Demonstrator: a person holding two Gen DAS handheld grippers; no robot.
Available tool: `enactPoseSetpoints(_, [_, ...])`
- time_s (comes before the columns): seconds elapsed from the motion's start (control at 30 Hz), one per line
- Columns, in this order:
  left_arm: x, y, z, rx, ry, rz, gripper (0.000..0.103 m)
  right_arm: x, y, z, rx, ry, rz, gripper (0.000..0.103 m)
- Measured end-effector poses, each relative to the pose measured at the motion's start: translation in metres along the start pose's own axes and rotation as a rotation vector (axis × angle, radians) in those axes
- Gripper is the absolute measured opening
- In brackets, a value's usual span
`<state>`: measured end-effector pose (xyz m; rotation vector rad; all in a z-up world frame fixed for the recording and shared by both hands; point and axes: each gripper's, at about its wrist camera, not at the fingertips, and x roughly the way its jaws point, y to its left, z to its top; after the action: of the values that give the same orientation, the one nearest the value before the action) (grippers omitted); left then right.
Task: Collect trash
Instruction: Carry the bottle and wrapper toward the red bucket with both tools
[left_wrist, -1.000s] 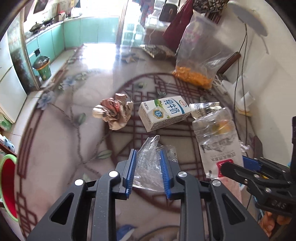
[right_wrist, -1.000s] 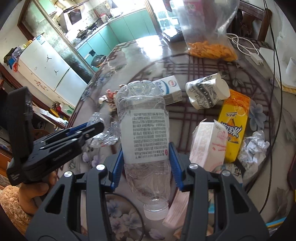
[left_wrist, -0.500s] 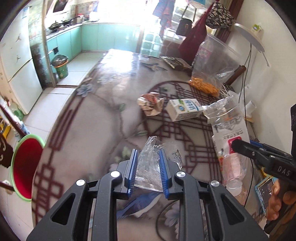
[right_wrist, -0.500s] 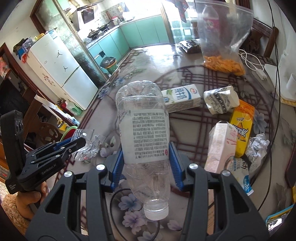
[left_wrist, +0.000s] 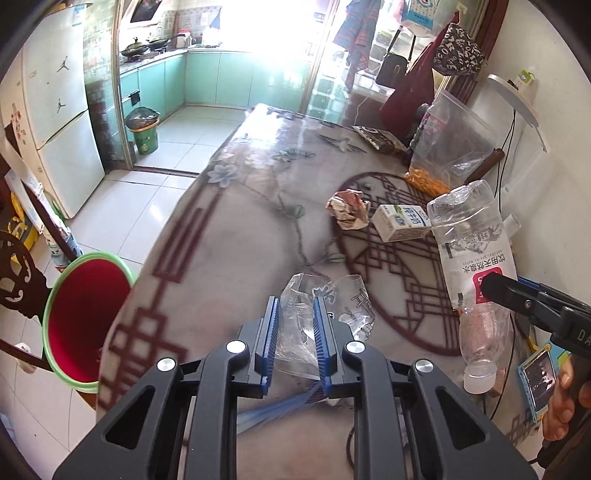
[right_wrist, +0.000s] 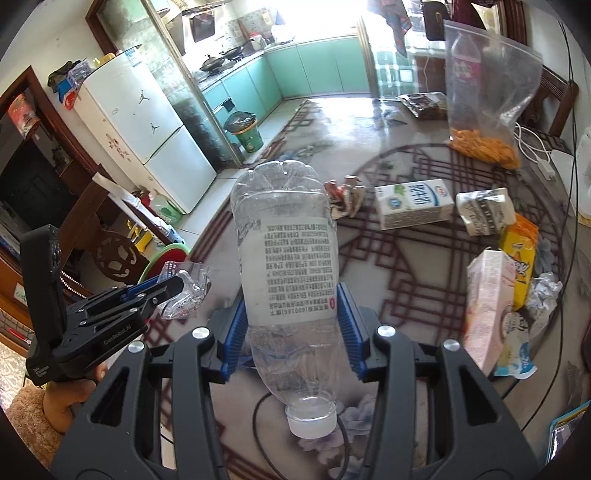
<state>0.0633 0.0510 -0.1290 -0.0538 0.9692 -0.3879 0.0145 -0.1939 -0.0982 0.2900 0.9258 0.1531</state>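
While left jaws pinch clear wrapper (left_wrist: 295, 332) | right clamp bottle (right_wrist: 288, 266)

My left tool (left_wrist: 294, 334) pinches a crumpled clear plastic wrapper (left_wrist: 301, 325). My right tool (right_wrist: 290, 325) grips an empty clear water bottle (right_wrist: 286, 258), cap toward me, base up. A milk carton (right_wrist: 413, 203) lies on its side on the tabletop (right_wrist: 369, 266), crumpled paper (left_wrist: 349, 208) just beside it.

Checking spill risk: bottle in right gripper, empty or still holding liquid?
Looks empty: the bottle is see-through along its whole length, no liquid line, white cap on, held cap-end down.
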Motion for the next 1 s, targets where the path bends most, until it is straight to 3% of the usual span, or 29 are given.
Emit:
enactPoseSetpoints(0.67, [-0.02, 0.097, 0.0, -0.028, -0.002, -0.005, 0.016, 0.029, 0.093, -0.008, -0.018, 0.014, -0.014, 0.045])
enactPoseSetpoints(1.0, [-0.028, 0.149, -0.001, -0.067, -0.009, 0.042, 0.016, 0.046, 0.141, -0.007, -0.057, 0.021, 0.008, 0.045])
